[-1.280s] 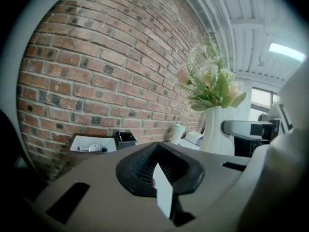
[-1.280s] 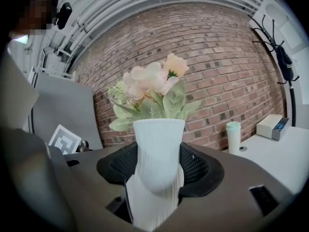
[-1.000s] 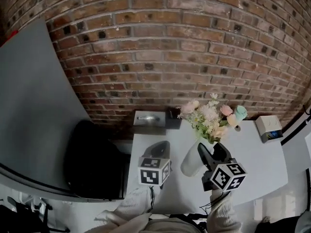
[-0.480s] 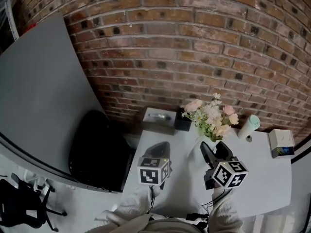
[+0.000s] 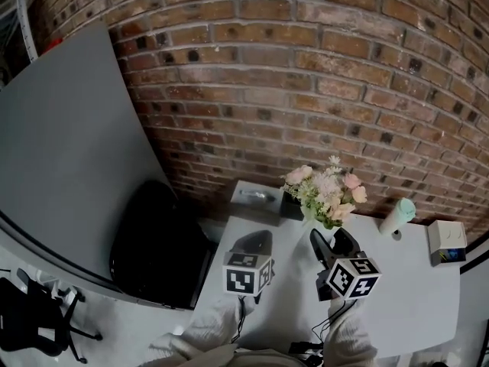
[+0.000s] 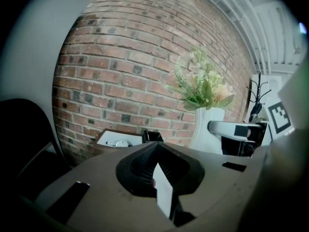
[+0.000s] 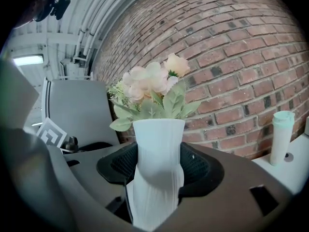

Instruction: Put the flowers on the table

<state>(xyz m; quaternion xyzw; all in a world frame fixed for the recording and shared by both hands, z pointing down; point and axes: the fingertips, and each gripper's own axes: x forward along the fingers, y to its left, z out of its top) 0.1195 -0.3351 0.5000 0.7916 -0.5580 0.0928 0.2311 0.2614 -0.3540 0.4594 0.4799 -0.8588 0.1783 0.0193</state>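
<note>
Pink and cream flowers (image 5: 325, 193) with green leaves stand in a white ribbed vase (image 7: 157, 178). My right gripper (image 5: 333, 245) is shut on the vase's narrow body, and its dark pads (image 7: 198, 168) press both sides. The blossoms (image 7: 152, 88) rise upright above the jaws. In the head view the vase itself is mostly hidden behind that gripper, over the white table (image 5: 397, 297). My left gripper (image 5: 256, 243) hovers to the left of it, jaws together with only a thin pale sliver between them. The left gripper view shows the vase (image 6: 207, 129) to its right.
A mint tumbler (image 5: 399, 215) and a small white box (image 5: 447, 239) stand on the table's right. A grey tray-like box (image 5: 256, 196) and a small black box (image 5: 290, 205) sit at the back by the brick wall (image 5: 306, 90). A black chair (image 5: 157, 243) and a grey panel (image 5: 69, 144) are to the left.
The head view has swung up and left. The tumbler, once beside the blossoms, now stands apart to their right. The right gripper still holds the vase.
</note>
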